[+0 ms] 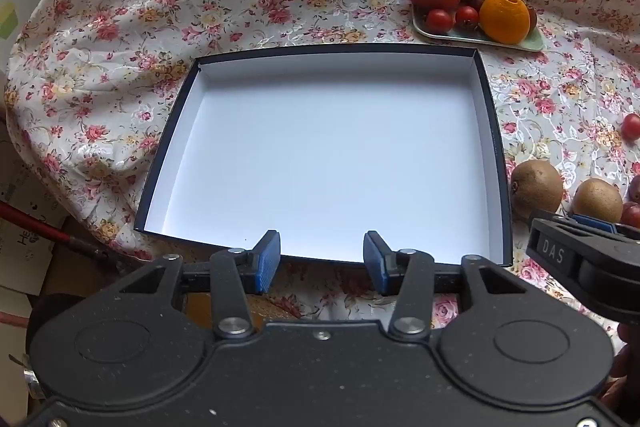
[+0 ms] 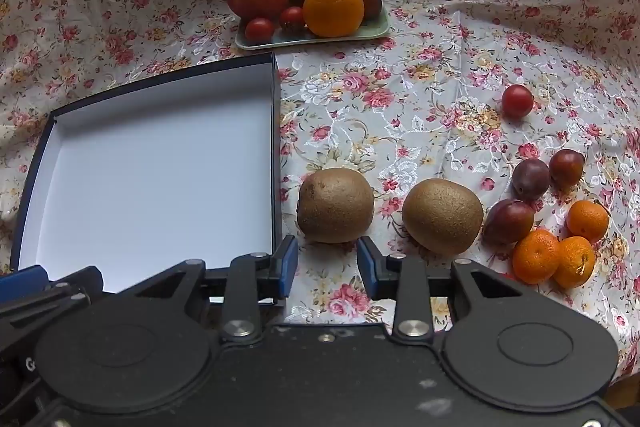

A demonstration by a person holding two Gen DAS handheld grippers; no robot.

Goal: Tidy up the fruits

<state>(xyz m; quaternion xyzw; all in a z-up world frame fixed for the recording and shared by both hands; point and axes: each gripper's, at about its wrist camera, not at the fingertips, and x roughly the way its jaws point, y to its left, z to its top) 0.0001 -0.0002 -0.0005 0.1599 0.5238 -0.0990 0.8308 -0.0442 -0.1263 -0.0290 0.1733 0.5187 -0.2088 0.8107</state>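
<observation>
Floral tablecloth (image 2: 420, 99) under a white-lined dark box (image 1: 496, 147), left gripper (image 1: 320, 259) spread wide and empty at its near rim, right gripper (image 2: 327, 263) likewise parted, holding nothing, just before the nearer kiwi (image 2: 335, 205), second kiwi (image 2: 442, 215) beside it, green tray (image 2: 376, 27) of fruit behind.

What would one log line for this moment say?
left gripper: open, empty | right gripper: open, facing kiwi | box: empty
</observation>
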